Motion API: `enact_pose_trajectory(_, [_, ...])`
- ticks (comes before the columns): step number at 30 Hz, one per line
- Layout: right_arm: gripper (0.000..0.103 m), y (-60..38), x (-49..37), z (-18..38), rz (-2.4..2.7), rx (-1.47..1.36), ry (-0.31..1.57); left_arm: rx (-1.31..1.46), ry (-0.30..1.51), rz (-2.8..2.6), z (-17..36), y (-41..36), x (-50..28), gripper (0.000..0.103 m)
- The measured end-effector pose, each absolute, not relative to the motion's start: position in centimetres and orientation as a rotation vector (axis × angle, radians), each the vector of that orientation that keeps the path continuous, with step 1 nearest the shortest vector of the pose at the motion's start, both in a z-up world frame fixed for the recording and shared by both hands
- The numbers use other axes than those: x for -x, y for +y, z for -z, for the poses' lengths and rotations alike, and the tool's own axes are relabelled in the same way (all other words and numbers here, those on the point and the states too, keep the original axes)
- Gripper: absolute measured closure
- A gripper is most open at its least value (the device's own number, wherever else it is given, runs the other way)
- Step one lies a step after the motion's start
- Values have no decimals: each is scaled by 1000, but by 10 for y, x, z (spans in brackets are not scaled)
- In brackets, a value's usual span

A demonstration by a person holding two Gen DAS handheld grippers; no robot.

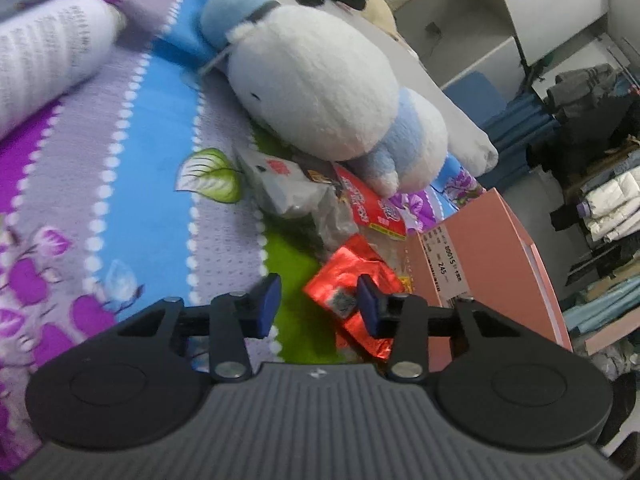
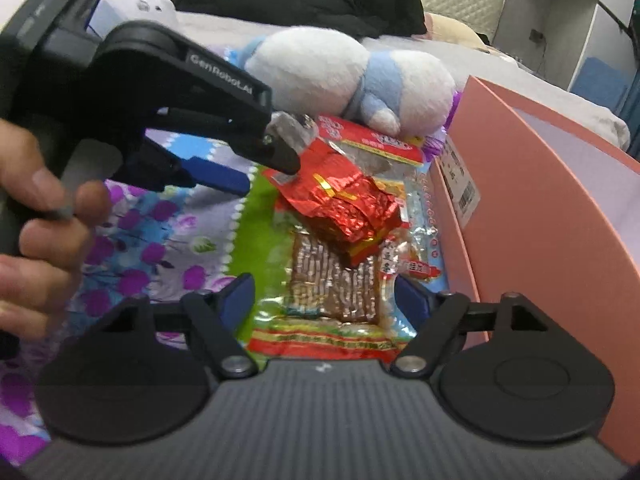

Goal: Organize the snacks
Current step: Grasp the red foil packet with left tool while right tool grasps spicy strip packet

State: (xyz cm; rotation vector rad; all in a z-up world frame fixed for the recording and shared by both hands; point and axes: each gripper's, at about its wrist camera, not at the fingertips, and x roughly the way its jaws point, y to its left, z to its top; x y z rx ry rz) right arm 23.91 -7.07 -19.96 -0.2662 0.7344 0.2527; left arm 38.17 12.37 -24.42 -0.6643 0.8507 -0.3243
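Snack packets lie in a heap on a patterned bedspread beside a pink box (image 1: 500,248) (image 2: 540,200). A crinkled red foil packet (image 1: 348,268) (image 2: 348,208) lies on top of the heap. My left gripper (image 1: 318,306) (image 2: 256,172) hovers open just short of it, its right finger over the packet's edge. In the right wrist view a clear packet of brown strips (image 2: 336,280) lies under the red one. My right gripper (image 2: 326,300) stands open astride its near end, pads apart from it. A flat red-and-white packet (image 1: 368,204) (image 2: 372,140) lies further back.
A white and blue plush toy (image 1: 320,88) (image 2: 340,68) lies just behind the heap. A grey clear bag (image 1: 288,188) sits to its left. A person's hand (image 2: 40,220) holds the left gripper. A white printed roll (image 1: 48,52) lies far left; dark clothes are behind.
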Motion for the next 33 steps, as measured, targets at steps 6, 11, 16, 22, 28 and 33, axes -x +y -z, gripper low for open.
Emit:
enact_pose_trajectory(6, [19,-81,-257,211,-243,157,788,679,856,325,250,117,-392,89])
enact_pose_trajectory(11, [29,-80,-257,209,-275,158,801,697,856,343,246,115,-388,99])
enact_pose_trajectory(16, [34,-78,-250,202,-291,171,808,726,845,345,233,120,-370,102])
enact_pose_trajectory(22, [46,-88,-235,191,-311,143,825,762,827,323,217,131,-333,103])
enact_pose_trajectory(28, [46,-94,-207,181,-364,137,840,794,806,286,198,140,-280,103])
enact_pose_trajectory(33, [46,-96,-180,174,-418,119,859,791,794,256,183,140,-233,103])
